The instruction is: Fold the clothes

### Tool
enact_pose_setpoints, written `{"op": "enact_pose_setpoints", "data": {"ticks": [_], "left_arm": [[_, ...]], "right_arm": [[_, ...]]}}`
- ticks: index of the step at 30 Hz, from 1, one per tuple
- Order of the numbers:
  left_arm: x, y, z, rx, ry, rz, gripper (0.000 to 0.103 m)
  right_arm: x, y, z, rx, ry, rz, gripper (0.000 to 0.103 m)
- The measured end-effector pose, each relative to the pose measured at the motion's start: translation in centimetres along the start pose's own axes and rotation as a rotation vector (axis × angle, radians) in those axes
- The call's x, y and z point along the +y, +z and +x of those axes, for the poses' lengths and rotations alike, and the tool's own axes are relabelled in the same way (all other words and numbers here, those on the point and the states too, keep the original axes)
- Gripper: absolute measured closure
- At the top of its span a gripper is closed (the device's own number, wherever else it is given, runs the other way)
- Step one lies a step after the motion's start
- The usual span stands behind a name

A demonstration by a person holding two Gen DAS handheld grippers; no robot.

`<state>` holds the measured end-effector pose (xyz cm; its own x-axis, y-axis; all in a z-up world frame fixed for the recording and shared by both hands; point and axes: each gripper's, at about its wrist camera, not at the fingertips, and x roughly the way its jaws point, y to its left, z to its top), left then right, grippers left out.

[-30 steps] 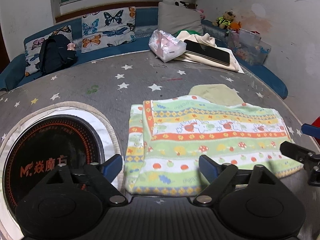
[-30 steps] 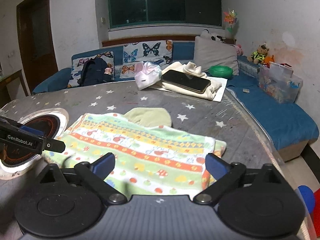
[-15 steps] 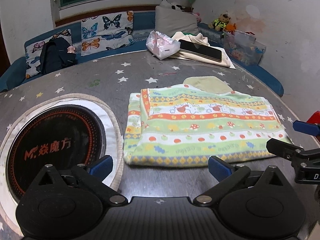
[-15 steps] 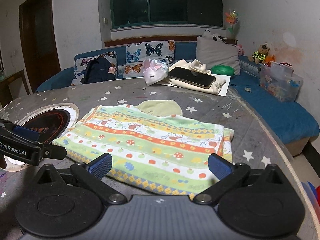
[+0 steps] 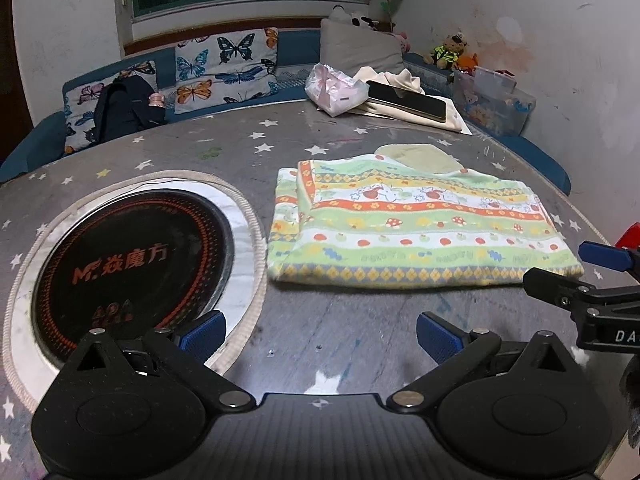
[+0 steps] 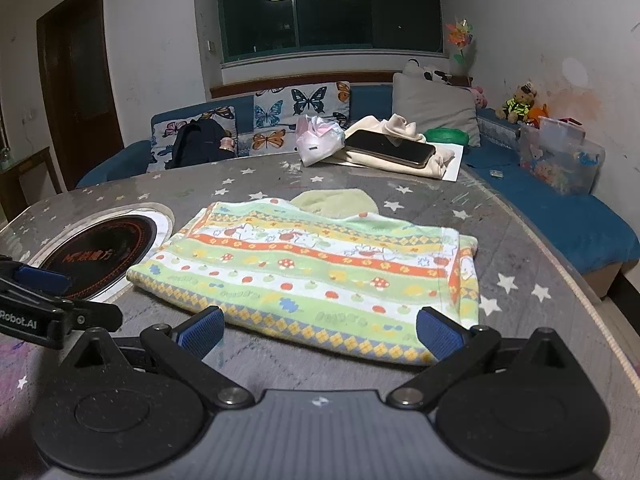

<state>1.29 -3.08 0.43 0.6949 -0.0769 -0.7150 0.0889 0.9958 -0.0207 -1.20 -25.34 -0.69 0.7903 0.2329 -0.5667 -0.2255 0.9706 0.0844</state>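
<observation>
Striped garment (image 5: 416, 224), green, orange and white with mushroom and apple prints, folded into a flat rectangle, lying on the star-patterned desk (image 5: 360, 340).

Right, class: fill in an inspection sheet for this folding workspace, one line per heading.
Surface: round grey table with star print, built-in induction hob at left.
Job's things: striped patterned garment lying folded flat, a pale green piece showing behind it.
Clutter: phone on cream cloth, plastic bag.
Grippers: left gripper and right gripper both empty, jaws open.
Cables: nothing seen.
Surroundings: blue sofa, butterfly cushions, dark window.
</observation>
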Motion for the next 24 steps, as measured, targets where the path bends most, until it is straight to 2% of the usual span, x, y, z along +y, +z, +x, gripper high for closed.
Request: {"op": "enact_pose_setpoints", "data": {"ticks": [11, 24], "left_arm": [[0.1, -1.9, -1.6, -0.018, 0.008, -0.013, 0.000], [-0.2, -3.7, -2.8, -0.027, 0.020, -0.009, 0.000]], "right_arm": [[1.2, -0.9, -0.9, -0.012, -0.026, -0.003, 0.000], [2.6, -1.8, -2.3, -0.029, -0.014, -0.010, 0.000]]}}
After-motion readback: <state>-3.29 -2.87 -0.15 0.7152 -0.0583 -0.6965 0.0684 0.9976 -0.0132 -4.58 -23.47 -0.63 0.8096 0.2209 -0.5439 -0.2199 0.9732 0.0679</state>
